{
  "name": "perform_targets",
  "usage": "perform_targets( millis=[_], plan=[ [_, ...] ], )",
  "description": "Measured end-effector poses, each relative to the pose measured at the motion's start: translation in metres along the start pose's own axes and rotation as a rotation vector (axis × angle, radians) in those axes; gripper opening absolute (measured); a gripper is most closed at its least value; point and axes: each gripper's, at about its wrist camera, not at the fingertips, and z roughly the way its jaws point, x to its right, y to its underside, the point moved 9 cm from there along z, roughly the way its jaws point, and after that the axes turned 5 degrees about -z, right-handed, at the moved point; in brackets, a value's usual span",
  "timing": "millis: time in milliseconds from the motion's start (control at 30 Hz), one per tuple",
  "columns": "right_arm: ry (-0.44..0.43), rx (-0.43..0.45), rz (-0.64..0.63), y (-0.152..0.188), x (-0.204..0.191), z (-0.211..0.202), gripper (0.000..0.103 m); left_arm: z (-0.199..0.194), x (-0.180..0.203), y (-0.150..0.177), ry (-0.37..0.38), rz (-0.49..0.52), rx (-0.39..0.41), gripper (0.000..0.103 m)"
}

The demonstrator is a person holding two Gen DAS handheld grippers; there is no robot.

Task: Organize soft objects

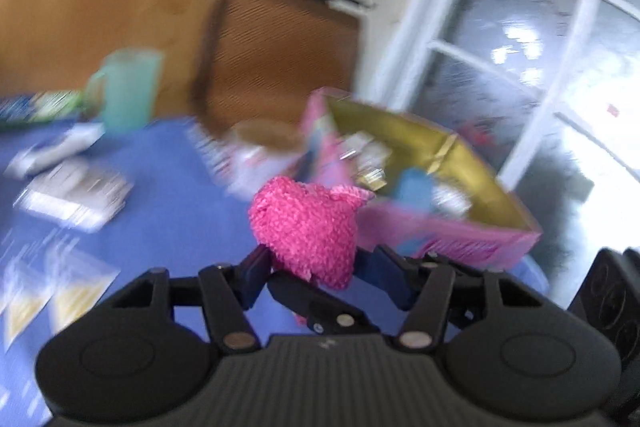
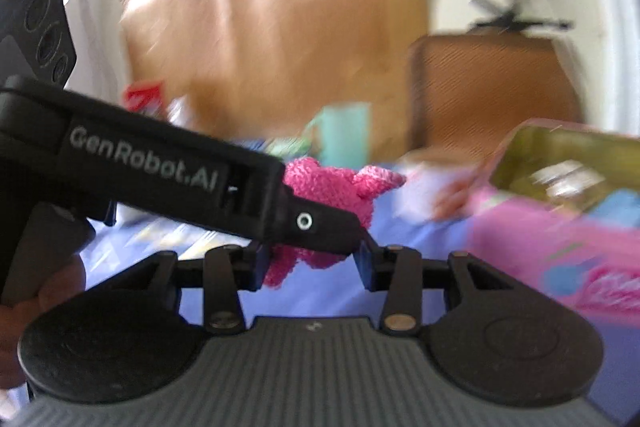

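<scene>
Both the left gripper [image 1: 314, 259] and the right gripper [image 2: 314, 259] clamp one pink knitted toy [image 1: 306, 227], raised above the blue tabletop [image 1: 160, 187]. A pink box [image 1: 460, 243] with a gold interior stands just right of it.

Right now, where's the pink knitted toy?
The pink knitted toy is at the centre of both wrist views, between the fingers of the left gripper and the right gripper, above the blue tablecloth, left of the pink box.
</scene>
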Motion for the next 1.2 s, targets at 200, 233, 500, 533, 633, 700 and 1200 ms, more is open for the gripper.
perform_targets(
  millis=[200, 233, 500, 533, 633, 700, 1200],
  plan=[
    [0.224, 0.029, 0.050, -0.028, 0.085, -0.006, 0.053, 0.049, 0.074, -0.030, 0.042, 0.160, 0.022, 0.090],
    [0.256, 0.008, 0.054, -0.027, 0.097, 0.000, 0.057, 0.057, 0.076, -0.032, 0.007, 0.176, 0.029, 0.091],
    [0.382, -0.040, 0.118, -0.003, 0.133, 0.008, 0.068, 0.049, 0.028, -0.029, -0.076, 0.047, 0.063, 0.091],
    [0.377, -0.023, 0.113, -0.002, 0.128, 0.006, 0.068, 0.044, 0.019, -0.027, -0.079, 0.032, 0.067, 0.091],
    [0.357, 0.035, 0.081, -0.009, 0.109, 0.001, 0.067, 0.027, -0.008, -0.020, -0.112, -0.002, 0.078, 0.091],
    [0.326, 0.056, 0.042, -0.013, 0.092, -0.001, 0.066, 0.015, -0.029, -0.014, -0.147, -0.021, 0.087, 0.091],
    [-0.169, -0.233, 0.188, -0.035, -0.029, 0.139, 0.047, -0.095, -0.222, 0.032, -0.548, -0.244, 0.204, 0.083]
  ],
)
